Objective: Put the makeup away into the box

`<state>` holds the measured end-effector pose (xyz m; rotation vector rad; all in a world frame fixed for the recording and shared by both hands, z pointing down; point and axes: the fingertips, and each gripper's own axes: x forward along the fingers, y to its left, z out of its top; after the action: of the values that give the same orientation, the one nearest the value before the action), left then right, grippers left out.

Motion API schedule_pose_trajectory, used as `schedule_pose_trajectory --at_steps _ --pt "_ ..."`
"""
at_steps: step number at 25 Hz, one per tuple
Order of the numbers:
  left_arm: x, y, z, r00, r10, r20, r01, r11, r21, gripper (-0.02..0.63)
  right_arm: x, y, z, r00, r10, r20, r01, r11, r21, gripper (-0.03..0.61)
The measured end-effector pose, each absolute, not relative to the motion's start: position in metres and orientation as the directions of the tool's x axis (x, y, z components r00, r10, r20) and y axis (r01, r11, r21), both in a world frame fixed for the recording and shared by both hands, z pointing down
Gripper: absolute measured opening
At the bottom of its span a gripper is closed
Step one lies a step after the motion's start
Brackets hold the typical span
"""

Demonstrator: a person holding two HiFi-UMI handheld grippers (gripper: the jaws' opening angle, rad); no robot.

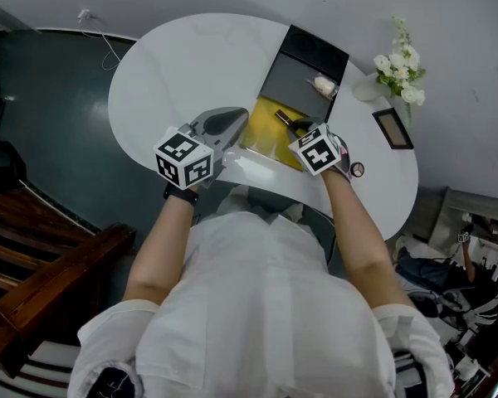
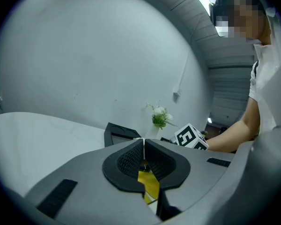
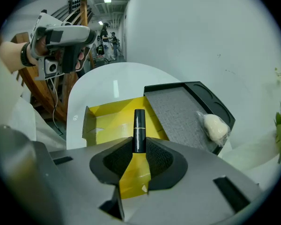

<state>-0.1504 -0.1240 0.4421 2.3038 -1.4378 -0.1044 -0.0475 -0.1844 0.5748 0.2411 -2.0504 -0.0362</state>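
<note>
Head view, forearms extended over the bench, left gripper held level beside the yellow box, right gripper tilted down above it, left gripper view, fingers closed, empty, right gripper view, fingers clamped on black makeup tube above the box.

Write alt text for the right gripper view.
The right gripper clamps a slim black makeup tube over an open yellow box on a white table. Right of it, a pale puff lies on the grey foam-lined lid.

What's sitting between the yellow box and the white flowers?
A black tray lined with grey foam, with a white puff lying on it, as the right gripper view shows.
</note>
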Motion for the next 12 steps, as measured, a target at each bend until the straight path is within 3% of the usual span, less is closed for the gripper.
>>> schedule_pose_trajectory --at_steps 12 --pt "-0.166 -0.115 0.449 0.445 -0.877 0.183 -0.85 -0.35 0.393 0.023 -0.068 -0.17 0.613 -0.392 -0.116 0.913 0.042 0.989 0.144 0.081"
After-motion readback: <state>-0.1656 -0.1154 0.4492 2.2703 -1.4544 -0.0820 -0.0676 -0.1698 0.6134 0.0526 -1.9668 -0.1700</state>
